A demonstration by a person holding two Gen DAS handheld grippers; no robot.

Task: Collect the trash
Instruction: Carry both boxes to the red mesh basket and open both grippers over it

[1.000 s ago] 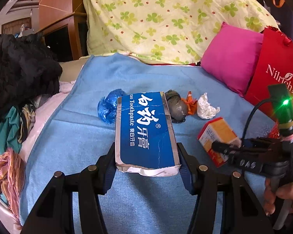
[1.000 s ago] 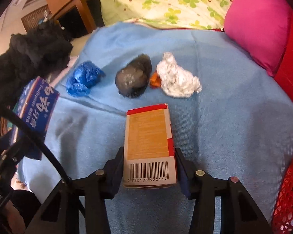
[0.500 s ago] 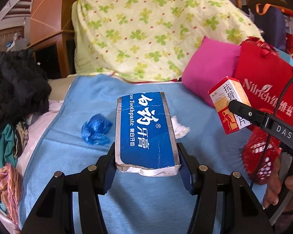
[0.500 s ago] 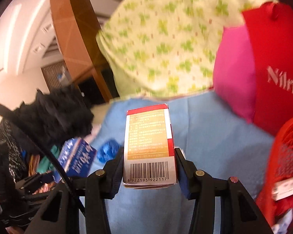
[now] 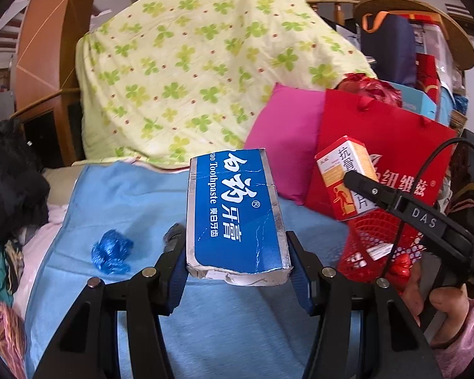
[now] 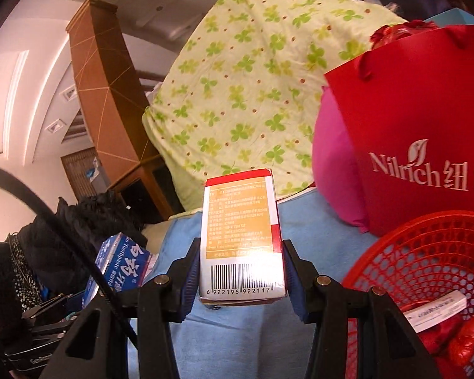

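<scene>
Now the right claw (image 6: 241,271) clamps the medicine box (image 6: 241,237), with the red basket (image 6: 426,252) just to its right; the left claw (image 5: 237,259), gripping the toothpaste box (image 5: 237,208), is farther away.

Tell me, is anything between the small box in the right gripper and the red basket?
Nothing visible: the medicine box is clamped in the right gripper, and the red basket lies open just to its right.
</scene>
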